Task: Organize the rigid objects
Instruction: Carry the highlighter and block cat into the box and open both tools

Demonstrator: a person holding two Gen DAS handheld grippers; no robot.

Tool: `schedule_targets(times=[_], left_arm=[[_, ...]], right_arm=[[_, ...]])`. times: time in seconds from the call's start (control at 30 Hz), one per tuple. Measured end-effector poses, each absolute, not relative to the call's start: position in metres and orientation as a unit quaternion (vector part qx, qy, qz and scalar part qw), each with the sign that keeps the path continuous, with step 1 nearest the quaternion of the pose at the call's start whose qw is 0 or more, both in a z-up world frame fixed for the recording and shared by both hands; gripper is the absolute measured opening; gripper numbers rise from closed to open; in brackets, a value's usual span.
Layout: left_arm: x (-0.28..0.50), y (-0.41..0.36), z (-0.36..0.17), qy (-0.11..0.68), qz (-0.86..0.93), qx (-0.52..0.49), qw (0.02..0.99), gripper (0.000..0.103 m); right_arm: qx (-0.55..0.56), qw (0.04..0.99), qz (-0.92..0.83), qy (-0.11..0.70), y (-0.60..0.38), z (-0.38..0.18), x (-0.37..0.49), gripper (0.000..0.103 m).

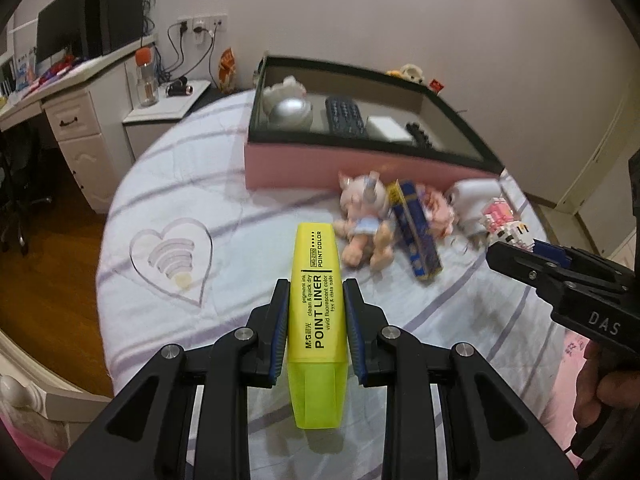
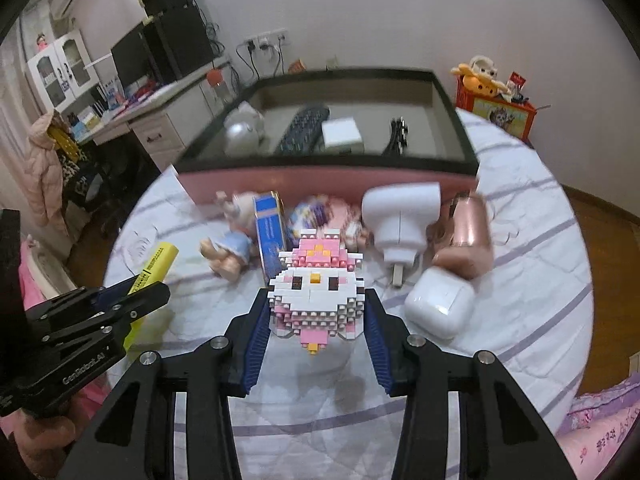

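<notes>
My left gripper (image 1: 316, 292) is shut on a yellow highlighter (image 1: 316, 312) and holds it above the bed; it shows at the left of the right wrist view (image 2: 136, 292), highlighter (image 2: 160, 260) in it. My right gripper (image 2: 316, 300) is shut on a pink and white block figure (image 2: 316, 288); it enters the left wrist view at the right (image 1: 520, 260), where the figure (image 1: 508, 228) shows. A pink box with a dark rim (image 1: 360, 164) (image 2: 280, 180) stands behind and holds a silver dome (image 1: 290, 114), a dark keypad (image 1: 346, 116) and a white block (image 1: 388, 128).
On the striped bedspread (image 1: 200, 184) before the box lie a plush doll (image 1: 366, 216), a blue carton (image 1: 416, 232), a white plug adapter (image 2: 400, 220), a rose-gold item (image 2: 464, 236) and a white earbud case (image 2: 438, 304). A desk (image 1: 80, 92) stands left.
</notes>
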State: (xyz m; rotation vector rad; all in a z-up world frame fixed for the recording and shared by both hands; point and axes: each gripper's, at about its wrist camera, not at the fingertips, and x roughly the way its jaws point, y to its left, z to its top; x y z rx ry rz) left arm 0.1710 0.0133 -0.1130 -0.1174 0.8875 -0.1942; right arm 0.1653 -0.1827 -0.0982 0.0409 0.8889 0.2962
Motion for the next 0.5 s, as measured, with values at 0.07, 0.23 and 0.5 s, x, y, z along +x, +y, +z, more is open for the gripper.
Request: schedule_targets(times=[0.07,0.23,0.5], left_arm=[[0.176,0.013,-0.101,0.423,-0.092,-0.054,0.900,0.026],[0.203,0.013,-0.067,0.409,-0.093,-0.043,0.907,0.026],[0.265,0.008,-0.017,0.386,-0.103,-0.028,0.916,0.026]], right_arm=[[0.017,0.897,0.145,0.418,-0.183,-0.087,0.168,0.045],[0.008,0.906,0.147,0.397,-0.184,-0.060,0.185,0.045],[0.002,0.919,0.142,0.369,-0.191,-0.019,0.246,0.045]])
